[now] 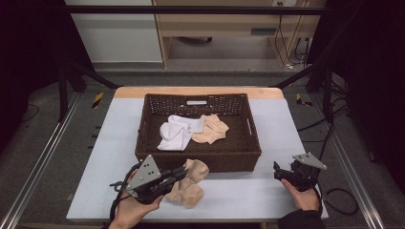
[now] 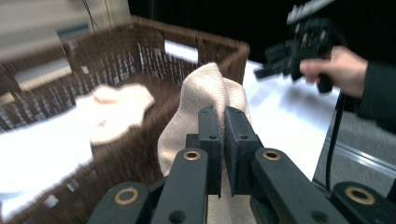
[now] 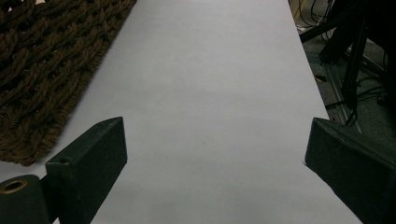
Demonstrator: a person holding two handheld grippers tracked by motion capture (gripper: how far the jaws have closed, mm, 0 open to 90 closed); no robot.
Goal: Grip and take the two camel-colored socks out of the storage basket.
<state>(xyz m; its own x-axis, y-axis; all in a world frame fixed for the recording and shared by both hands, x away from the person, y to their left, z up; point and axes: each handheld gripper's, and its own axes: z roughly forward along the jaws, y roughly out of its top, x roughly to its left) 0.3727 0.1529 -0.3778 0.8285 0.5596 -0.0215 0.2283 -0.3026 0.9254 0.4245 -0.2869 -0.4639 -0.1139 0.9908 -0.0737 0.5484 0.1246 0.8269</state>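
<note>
A beige sock (image 1: 195,168) hangs in front of the brown wicker basket (image 1: 198,160), its lower end bunched on the table. My left gripper (image 1: 181,172) is shut on it. In the left gripper view the jaws (image 2: 223,116) pinch the beige sock (image 2: 210,88) just outside the basket's near wall (image 2: 116,163). Inside the basket lie a white sock (image 1: 174,133) and another beige sock (image 1: 212,129). My right gripper (image 1: 279,171) stands open over bare table to the right of the basket, with nothing between its fingers (image 3: 215,149).
The basket's corner (image 3: 42,70) lies left of my right gripper. The light tabletop (image 3: 210,70) ends at its right edge near dark stands and cables on the floor. A hand (image 2: 336,65) holds the right gripper (image 2: 268,63) beyond the basket.
</note>
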